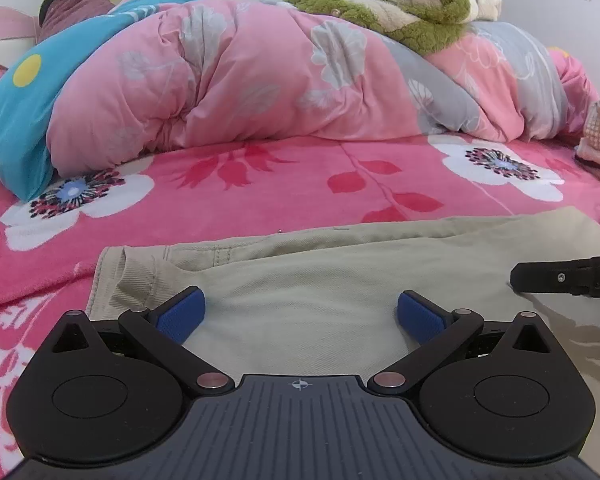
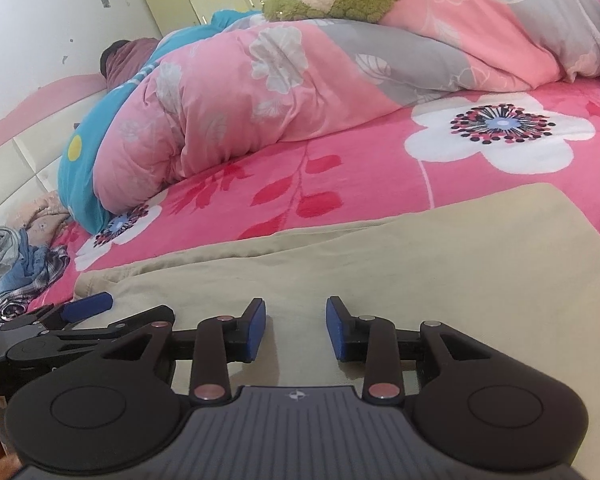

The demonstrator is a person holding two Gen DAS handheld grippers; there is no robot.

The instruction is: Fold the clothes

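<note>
Khaki trousers flat on the bed, both hand-held grippers over them

One pair of khaki trousers (image 1: 340, 280) lies under the left hand-held gripper (image 1: 300, 314), jaws wide, gripping nothing; the right hand-held gripper (image 2: 296, 328) stands partly open, empty, over the same cloth. Only the right view shows the clothes heap (image 2: 16, 268).
</note>
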